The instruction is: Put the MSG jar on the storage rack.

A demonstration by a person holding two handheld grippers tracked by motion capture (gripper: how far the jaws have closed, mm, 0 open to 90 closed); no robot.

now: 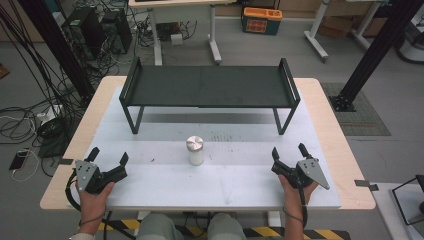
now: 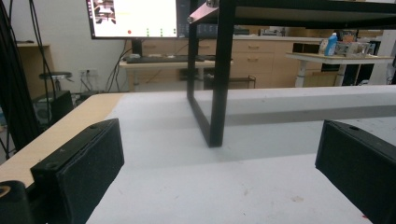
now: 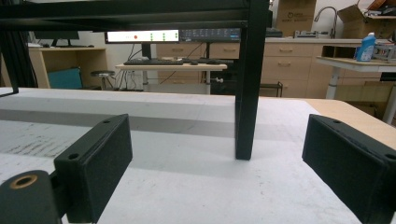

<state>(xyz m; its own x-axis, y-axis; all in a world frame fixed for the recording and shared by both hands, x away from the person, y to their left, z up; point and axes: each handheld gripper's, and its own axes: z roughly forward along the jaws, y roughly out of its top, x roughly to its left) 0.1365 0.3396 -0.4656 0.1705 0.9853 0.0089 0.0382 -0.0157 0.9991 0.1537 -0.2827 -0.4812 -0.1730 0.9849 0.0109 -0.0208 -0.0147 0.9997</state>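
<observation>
A small white jar with a silver lid (image 1: 195,150) stands upright in the middle of the white mat (image 1: 165,175). Behind it a black metal shelf (image 1: 210,86) on thin legs spans the mat. My left gripper (image 1: 107,156) rests near the mat's front left, held by a hand, jaws wide apart with nothing between them. My right gripper (image 1: 289,151) rests at the front right, also open and empty. In the left gripper view a black shelf leg (image 2: 219,93) rises ahead of my left gripper (image 2: 219,177). In the right gripper view another shelf leg (image 3: 247,93) stands ahead of my right gripper (image 3: 219,172).
The wooden table (image 1: 330,135) shows past the mat on both sides. Behind it are cables on the floor (image 1: 30,120), a desk (image 1: 185,30), an orange box (image 1: 261,19) and black frame posts (image 1: 375,50). A phone (image 1: 20,160) lies on the floor at left.
</observation>
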